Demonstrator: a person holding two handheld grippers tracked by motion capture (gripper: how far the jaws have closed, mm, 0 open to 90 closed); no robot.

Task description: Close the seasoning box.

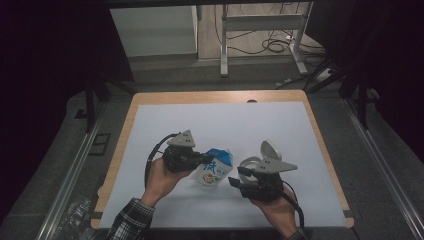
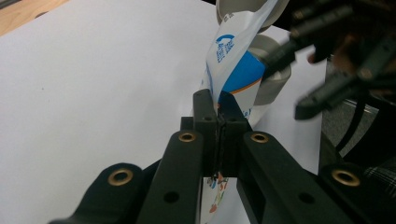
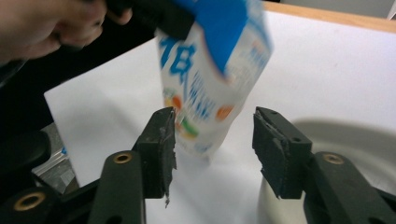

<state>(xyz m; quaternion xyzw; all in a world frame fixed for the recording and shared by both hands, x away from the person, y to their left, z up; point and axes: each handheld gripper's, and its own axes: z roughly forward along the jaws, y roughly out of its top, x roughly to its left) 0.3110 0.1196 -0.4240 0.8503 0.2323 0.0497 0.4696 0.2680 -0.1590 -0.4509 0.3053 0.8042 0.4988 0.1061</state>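
Observation:
A white and blue printed pouch (image 1: 215, 168) hangs tilted above the white mat, its lower end near the surface. My left gripper (image 1: 206, 159) is shut on the pouch's flat top edge; in the left gripper view the jaws (image 2: 217, 105) pinch the seal below the blue panel (image 2: 238, 74). My right gripper (image 1: 236, 176) stands open just right of the pouch's lower end. In the right gripper view the pouch (image 3: 205, 88) hangs ahead between the spread pads (image 3: 163, 140), which do not touch it.
A grey round container (image 1: 251, 163) with its lid (image 1: 270, 150) tipped up stands on the white mat (image 1: 225, 120) right behind my right gripper; its rim (image 3: 345, 133) lies beside the right jaw. The wooden table edge (image 1: 215, 97) borders the mat.

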